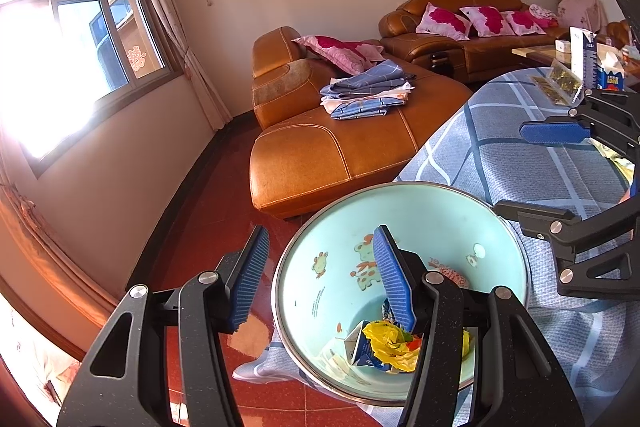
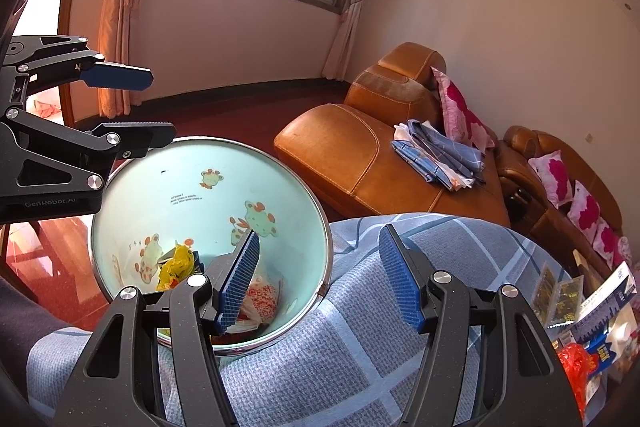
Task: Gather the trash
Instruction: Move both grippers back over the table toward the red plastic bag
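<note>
A pale blue trash bin [image 1: 420,223] with cartoon animals stands beside the blue checked tablecloth [image 1: 520,155]. Inside it lie a yellow wrapper [image 1: 390,341], a small blue-white carton [image 1: 360,349] and red-white paper [image 2: 262,297]. My left gripper [image 1: 322,277] is open and empty, one finger outside the rim and one inside. My right gripper [image 2: 320,277] is open and empty, straddling the bin's rim [image 2: 326,239]; it also shows in the left wrist view [image 1: 540,171]. On the table lie gold packets [image 2: 558,297], a blue box [image 2: 600,311] and a red bag [image 2: 580,363].
An orange leather sofa [image 1: 340,147] with folded cloths [image 1: 368,93] and pink pillows [image 1: 444,21] stands behind the table. The floor [image 1: 208,211] is red tile. A window [image 1: 80,47] is on the left wall. A glass coffee table [image 1: 536,53] holds boxes at the far right.
</note>
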